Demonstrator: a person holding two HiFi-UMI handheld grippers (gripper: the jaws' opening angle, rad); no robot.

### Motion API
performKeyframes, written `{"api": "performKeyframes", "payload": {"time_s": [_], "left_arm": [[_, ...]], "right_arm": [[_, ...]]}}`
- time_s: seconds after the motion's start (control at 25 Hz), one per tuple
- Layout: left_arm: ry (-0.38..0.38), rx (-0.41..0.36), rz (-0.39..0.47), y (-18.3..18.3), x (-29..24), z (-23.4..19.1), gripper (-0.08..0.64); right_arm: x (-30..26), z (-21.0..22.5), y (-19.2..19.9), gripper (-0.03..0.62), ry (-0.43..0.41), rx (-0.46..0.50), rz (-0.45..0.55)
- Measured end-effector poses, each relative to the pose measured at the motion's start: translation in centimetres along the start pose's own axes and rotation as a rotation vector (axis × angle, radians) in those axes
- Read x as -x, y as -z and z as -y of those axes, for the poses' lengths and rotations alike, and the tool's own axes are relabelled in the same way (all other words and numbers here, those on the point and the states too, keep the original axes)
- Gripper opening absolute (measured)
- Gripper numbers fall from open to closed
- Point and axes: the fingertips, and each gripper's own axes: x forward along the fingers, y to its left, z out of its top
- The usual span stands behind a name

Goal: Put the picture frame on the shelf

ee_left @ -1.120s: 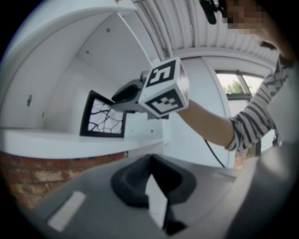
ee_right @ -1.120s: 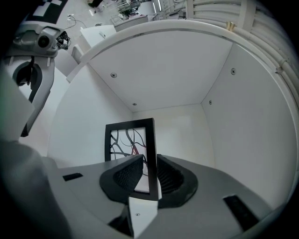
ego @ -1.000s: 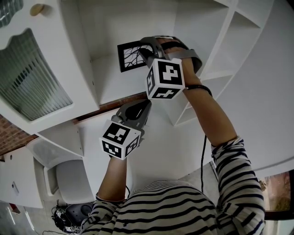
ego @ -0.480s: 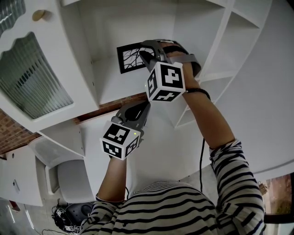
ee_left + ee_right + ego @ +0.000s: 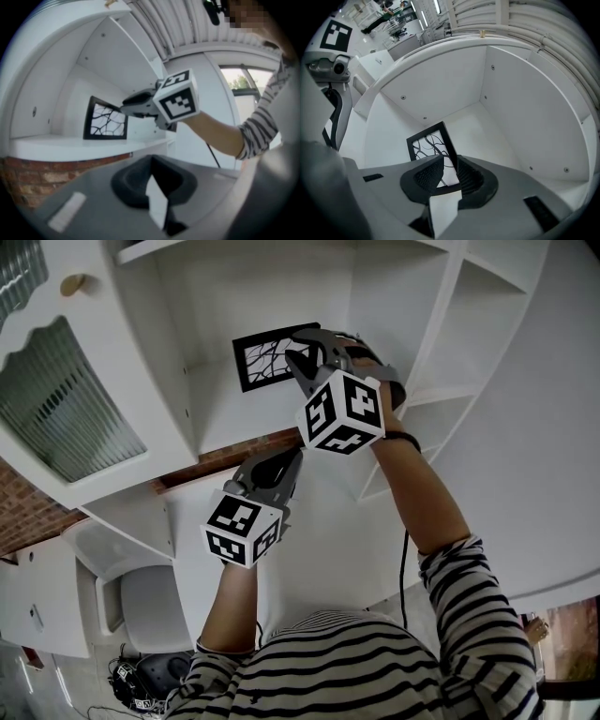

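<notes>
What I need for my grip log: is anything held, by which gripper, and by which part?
The right gripper holds the picture frame by its right-hand edge; the left gripper is shut, empty.

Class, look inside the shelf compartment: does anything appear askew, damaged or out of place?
Nothing is damaged or spilled. The black-framed picture with a branch pattern stands on its bottom edge on the white shelf. It seems to be turned at an angle to the back wall, and the right gripper is shut on its side edge.
</notes>
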Motion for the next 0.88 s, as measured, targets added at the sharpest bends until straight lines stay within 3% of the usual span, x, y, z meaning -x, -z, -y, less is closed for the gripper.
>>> {"api": "performKeyframes", "payload": {"time_s": [0.6,0.76,0.88], "left_arm": [[-0.073,0.013,0.025,-0.4,0.5,1.6,0.008],[-0.084,0.017,0.042,-0.4,0.2,2.4,0.009],[-0.09,0.012,0.093,-0.4,0.1,3.0,0.009]], "right_arm": [[5.4,0.1,0.9,0.061,-0.015,-0.389,0.198],[6.8,-1.1,1.6,0.058,-0.059,-0.47,0.263],[8.2,-2.5,2.6,0.058,-0.093,-0.584,0.328]]}}
